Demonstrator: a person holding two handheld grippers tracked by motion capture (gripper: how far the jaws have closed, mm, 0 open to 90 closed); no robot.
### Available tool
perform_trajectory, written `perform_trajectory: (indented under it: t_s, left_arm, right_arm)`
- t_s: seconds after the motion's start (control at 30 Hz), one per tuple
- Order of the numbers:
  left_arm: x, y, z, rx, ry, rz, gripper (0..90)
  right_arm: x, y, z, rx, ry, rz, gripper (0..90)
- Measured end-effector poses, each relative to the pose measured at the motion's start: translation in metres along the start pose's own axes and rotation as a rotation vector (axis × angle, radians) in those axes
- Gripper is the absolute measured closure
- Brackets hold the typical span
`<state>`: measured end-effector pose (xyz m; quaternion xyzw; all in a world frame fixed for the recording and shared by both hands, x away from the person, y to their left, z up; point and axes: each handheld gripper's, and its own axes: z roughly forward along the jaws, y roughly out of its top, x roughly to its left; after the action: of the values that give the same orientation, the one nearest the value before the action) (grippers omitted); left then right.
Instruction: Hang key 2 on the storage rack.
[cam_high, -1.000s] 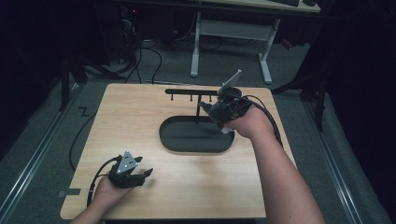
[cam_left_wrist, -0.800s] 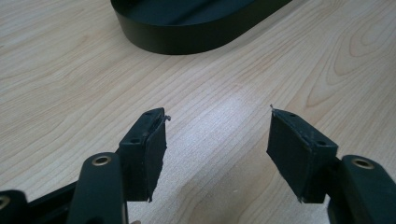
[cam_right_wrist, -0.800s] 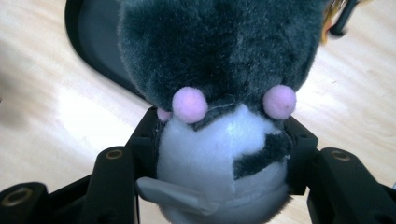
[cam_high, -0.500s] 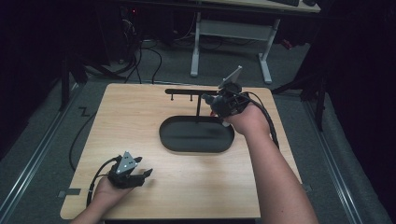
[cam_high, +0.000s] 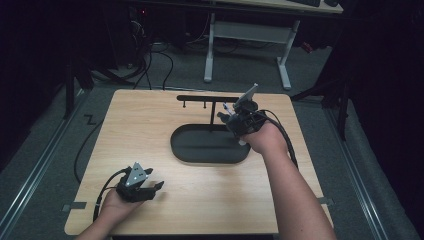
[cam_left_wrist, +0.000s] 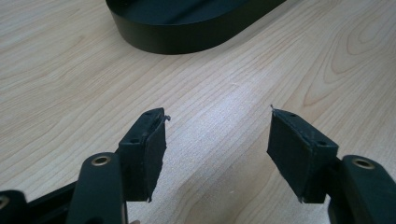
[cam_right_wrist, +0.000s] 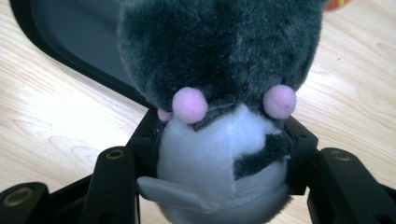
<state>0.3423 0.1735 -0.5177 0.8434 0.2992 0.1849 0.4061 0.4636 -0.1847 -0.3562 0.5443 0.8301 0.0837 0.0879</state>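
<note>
The wooden surface (cam_high: 150, 130) carries a black oval tray (cam_high: 210, 145) with a hook stand (cam_high: 207, 99). Just beyond the tray's far end, the right tool (cam_right_wrist: 219, 140) clamps a grey-and-white plush toy (cam_right_wrist: 219, 70). The left tool (cam_left_wrist: 217, 154) rests near the tray, jaws apart, holding nothing.

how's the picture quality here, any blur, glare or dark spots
High view: dark surroundings, evenly lit light wooden table. Left gripper view: sharp wood grain, soft sheen, left gripper open. Right gripper view: grey and white plush toy so close its fur blurs.
</note>
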Motion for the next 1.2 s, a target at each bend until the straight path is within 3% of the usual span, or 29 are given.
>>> perform_trajectory:
  t_s: [0.37,0.47,0.63,0.8,0.97,1.2]
  left_arm:
    - [0.001,-0.001,-0.001,0.012,-0.004,-0.001,37.4]
    - [0.002,-0.001,-0.001,0.010,-0.001,-0.004,37.4]
    - [0.002,-0.002,0.000,0.009,0.003,-0.003,37.4]
    - [0.000,-0.002,0.001,0.009,0.005,-0.001,37.4]
    - [-0.002,-0.001,0.002,0.012,0.003,-0.001,37.3]
    - [-0.002,0.000,0.004,0.018,0.004,-0.006,37.2]
  right_arm:
    - [-0.002,0.006,0.041,-0.038,0.048,0.019,42.8]
    - [-0.003,0.009,0.047,-0.056,0.058,0.031,33.2]
    - [-0.002,0.002,0.051,-0.082,0.070,0.041,27.4]
    - [-0.004,-0.014,0.049,-0.095,0.060,0.036,27.4]
    - [-0.010,-0.050,0.051,-0.130,0.075,0.032,28.0]
    - [-0.007,-0.100,0.071,-0.218,0.093,0.031,28.3]
